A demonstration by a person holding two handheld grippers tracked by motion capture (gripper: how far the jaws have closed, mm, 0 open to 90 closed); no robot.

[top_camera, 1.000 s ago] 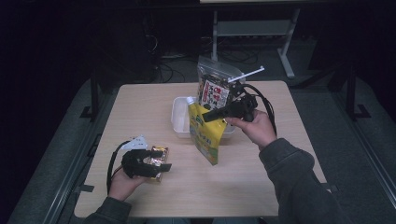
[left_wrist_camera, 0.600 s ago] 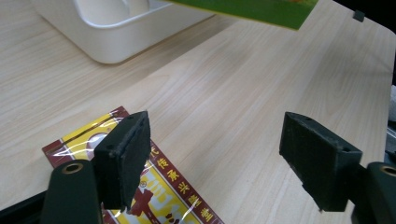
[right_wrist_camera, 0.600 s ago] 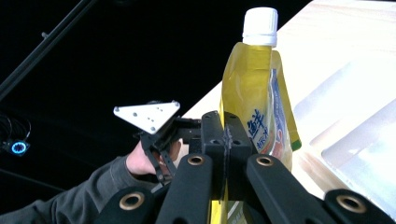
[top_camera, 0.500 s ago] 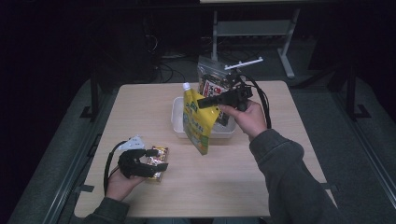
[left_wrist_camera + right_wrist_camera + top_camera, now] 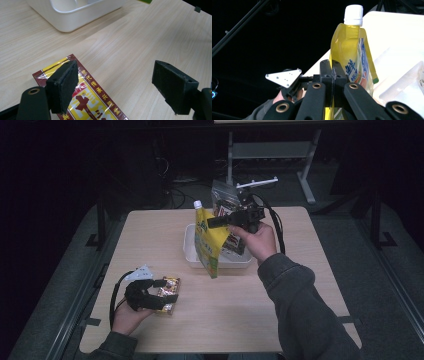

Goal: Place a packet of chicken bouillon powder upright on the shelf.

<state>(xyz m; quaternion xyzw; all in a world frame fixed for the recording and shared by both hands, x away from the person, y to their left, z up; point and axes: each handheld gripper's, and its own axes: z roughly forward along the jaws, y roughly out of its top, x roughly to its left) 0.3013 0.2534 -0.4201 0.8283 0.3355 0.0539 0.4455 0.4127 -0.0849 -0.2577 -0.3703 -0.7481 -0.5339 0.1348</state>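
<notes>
The right gripper (image 5: 212, 224) has the yellow spout pouch (image 5: 208, 245) pinched in its clenched jaws and holds it in the air above the near-left part of the white tub (image 5: 192, 258), the white cap up and the bottom corner hanging past the tub's front rim. In the right gripper view the jaws meet on the pouch's edge just under its shoulder. Right behind the pouch, a clear bag of dark packets (image 5: 223, 200) stands up out of the tub, close by the hand. Over on the near left of the surface (image 5: 300, 270), the left gripper (image 5: 171, 292) sits low with its jaws spread wide and gripping nothing. A red-and-yellow snack packet (image 5: 87, 97) lies flat beneath them, partly under one jaw, well apart from the tub.
</notes>
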